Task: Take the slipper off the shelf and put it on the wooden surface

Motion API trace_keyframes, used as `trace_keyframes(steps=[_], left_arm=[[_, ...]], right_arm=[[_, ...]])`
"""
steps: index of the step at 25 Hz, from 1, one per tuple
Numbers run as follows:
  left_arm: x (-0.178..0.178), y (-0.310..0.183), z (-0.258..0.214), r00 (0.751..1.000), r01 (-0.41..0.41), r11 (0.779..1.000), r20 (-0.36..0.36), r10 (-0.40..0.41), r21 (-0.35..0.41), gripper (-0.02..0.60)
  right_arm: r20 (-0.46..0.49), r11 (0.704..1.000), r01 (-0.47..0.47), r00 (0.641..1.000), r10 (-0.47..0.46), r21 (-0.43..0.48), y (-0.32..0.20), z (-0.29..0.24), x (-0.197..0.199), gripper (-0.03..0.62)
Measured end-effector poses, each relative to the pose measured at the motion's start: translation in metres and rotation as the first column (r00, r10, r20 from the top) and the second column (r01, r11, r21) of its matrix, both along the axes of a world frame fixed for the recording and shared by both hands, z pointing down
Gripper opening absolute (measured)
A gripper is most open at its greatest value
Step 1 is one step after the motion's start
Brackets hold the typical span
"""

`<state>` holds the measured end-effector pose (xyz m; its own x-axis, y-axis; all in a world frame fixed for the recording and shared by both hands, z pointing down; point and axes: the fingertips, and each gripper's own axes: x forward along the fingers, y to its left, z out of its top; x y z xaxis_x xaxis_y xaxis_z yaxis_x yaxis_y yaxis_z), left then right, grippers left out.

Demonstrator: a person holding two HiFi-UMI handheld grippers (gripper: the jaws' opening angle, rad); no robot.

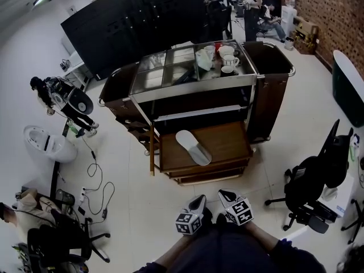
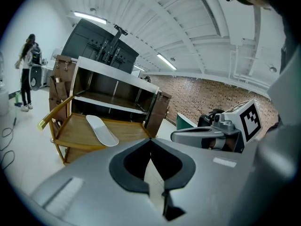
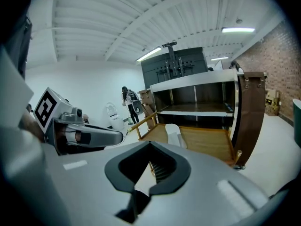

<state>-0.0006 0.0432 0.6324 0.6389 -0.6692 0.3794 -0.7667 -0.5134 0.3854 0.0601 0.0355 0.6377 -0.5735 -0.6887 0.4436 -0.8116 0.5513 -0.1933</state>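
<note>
— How many slippers?
— One slipper (image 1: 193, 147), on one wooden bench (image 1: 230, 144).
— Tongs?
— Two: the left tongs (image 2: 150, 140) and the right tongs (image 3: 150, 143).
— Carts?
— One cart (image 1: 266, 67). The white cups (image 1: 226, 51) on top number three or four, too small to count surely.
— Chairs?
— Two black office chairs (image 1: 310, 189).
— People?
— One standing person (image 1: 42, 92), and at least one seated person (image 1: 272, 17) far back.

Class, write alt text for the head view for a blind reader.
A white slipper lies on the wooden surface before a service cart. The left gripper and right gripper, both shut and empty, are held close below.
</note>
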Motion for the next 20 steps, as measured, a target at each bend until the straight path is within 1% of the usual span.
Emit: trace_keyframes(steps=[10,20], left_arm=[[0.0072,-0.0018,0.0042,1.000,-0.031,0.999,0.002,0.031,-0.010,0.017],[0.0039,-0.0047,0.0052,1.000,-0.023,1.000,-0.008,0.023,-0.016,0.017]], right_arm=[[-0.001,1.000,-0.018,1.000,0.018,-0.007,-0.0010,0.0045,0.0057,0.002],[-0.006,1.000,-0.013,1.000,0.013,-0.020,-0.0035,0.0056,0.0031,0.002]])
